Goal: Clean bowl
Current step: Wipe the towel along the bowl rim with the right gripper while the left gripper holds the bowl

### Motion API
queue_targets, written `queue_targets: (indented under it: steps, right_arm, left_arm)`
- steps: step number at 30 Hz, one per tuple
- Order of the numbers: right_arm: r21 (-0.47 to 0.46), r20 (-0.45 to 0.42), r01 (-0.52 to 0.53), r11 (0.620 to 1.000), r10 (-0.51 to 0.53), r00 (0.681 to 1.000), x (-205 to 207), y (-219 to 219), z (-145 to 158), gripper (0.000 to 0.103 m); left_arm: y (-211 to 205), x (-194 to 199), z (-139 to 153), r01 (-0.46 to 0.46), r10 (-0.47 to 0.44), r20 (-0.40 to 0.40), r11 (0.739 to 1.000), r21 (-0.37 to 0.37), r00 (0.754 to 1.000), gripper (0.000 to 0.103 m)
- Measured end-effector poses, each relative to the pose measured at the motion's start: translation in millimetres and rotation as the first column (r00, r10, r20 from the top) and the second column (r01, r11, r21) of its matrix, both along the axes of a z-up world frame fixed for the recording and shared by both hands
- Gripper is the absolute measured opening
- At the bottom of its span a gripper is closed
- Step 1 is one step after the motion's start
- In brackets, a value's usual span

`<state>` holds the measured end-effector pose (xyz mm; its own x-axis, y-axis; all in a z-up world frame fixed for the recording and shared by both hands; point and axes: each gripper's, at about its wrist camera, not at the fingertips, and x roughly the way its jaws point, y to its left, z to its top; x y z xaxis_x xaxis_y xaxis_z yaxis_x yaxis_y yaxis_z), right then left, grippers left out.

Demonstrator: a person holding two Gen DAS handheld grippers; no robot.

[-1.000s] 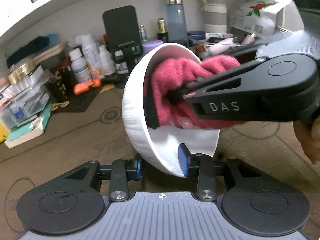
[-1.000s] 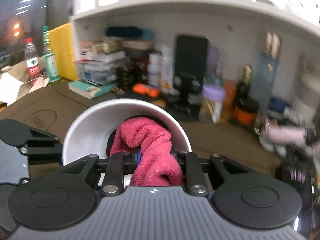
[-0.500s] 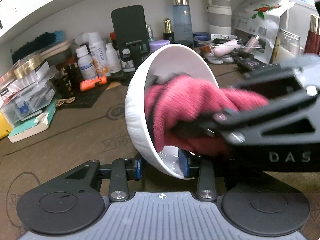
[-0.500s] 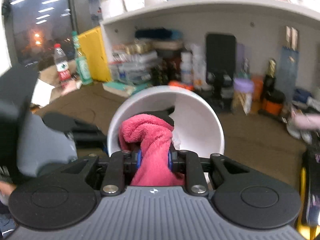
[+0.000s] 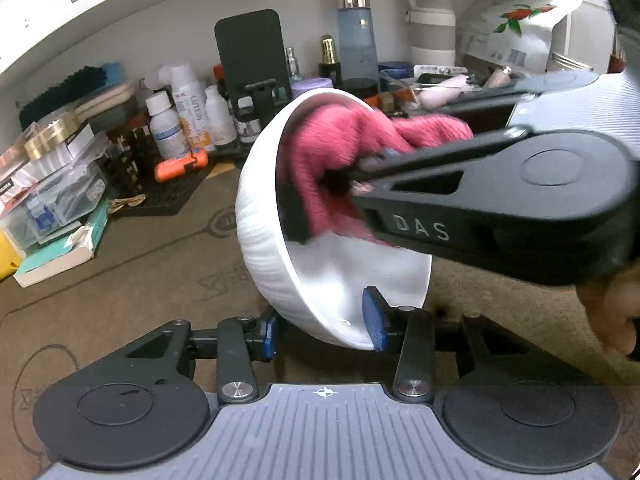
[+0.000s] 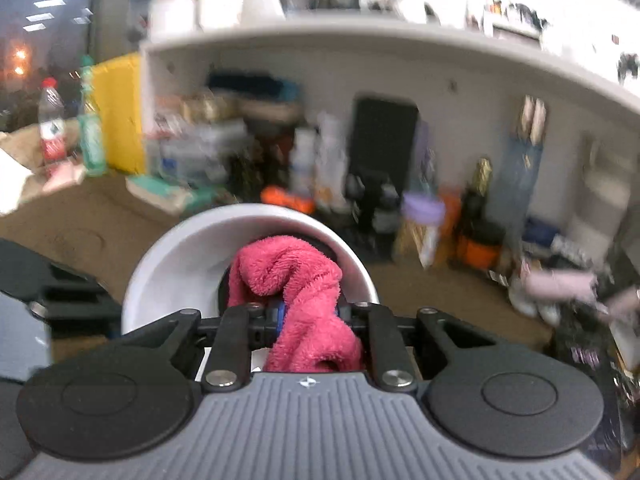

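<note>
**Pink cloth inside a white bowl**

White and tipped on its side, the bowl (image 5: pixel 276 240) fills the middle of the left view, with its open mouth turned toward the right of the frame. The left gripper (image 5: pixel 324 326) holds it by the low rim. One blue pad (image 5: pixel 372 318) sits inside the bowl and the other sits outside, so the jaws are closed tight on the rim. The bowl is lifted off the brown table (image 5: pixel 132 272).

The right gripper (image 6: pixel 308 312) comes in from the right side of the left view. Its jaws are pinched shut on a pink cloth (image 6: pixel 296 276). The cloth is bunched up and pushed into the upper part of the bowl, touching the inside wall. In the right view the cloth sits in the middle of the frame with the bowl's round rim curving behind it.

At the back of the table, under a white shelf (image 5: pixel 120 8), stand many small things. A black phone stand (image 5: pixel 250 52) is in the upper middle of the left view. White bottles (image 5: pixel 188 116) stand to its left. An orange tool (image 5: pixel 182 164) lies in front of them. A book (image 5: pixel 60 256) rests at the left edge. The right view is blurry.
</note>
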<state>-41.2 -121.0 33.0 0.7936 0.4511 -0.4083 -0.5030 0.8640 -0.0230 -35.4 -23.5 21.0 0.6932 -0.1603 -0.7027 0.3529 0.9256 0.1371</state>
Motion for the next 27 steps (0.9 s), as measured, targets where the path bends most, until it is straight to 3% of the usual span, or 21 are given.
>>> queue_targets:
  steps: [3,5,10,15,19,24,27]
  right_arm:
    - [0.044,0.0,-0.107,0.993,0.107,0.994,-9,-2,2,0.02]
    - [0.053,-0.054,-0.18,0.982,0.183,0.982,-11,-4,-3,0.02]
    - [-0.065,-0.12,-0.097,0.993,0.089,0.989,-11,-16,-20,0.018]
    - [-0.105,-0.009,-0.03,0.994,0.029,1.0,0,-11,-9,0.016]
    - [-0.133,0.048,-0.112,0.985,0.119,0.992,-11,21,-1,0.016]
    - [-0.118,-0.049,-0.227,0.967,0.222,0.974,-24,11,2,0.016]
    - [-0.183,-0.08,-0.152,0.971,0.139,0.987,-18,-2,-10,0.016]
  left_arm:
    - [7,2,-3,-0.005,0.005,-0.008,1.0,-0.011,1.0,0.044]
    - [8,1,-3,0.0,0.0,-0.008,1.0,-0.008,1.0,0.044]
    - [8,-3,-2,0.016,-0.016,0.001,1.0,-0.002,1.0,0.045]
    - [4,-3,0,0.017,-0.017,-0.002,1.0,0.005,1.0,0.045]
    - [5,0,-2,-0.013,0.013,-0.003,1.0,0.011,1.0,0.046]
    - [10,-1,-3,0.004,-0.004,-0.001,1.0,0.022,1.0,0.047]
    - [12,0,-4,0.001,-0.001,-0.001,1.0,0.004,1.0,0.048]
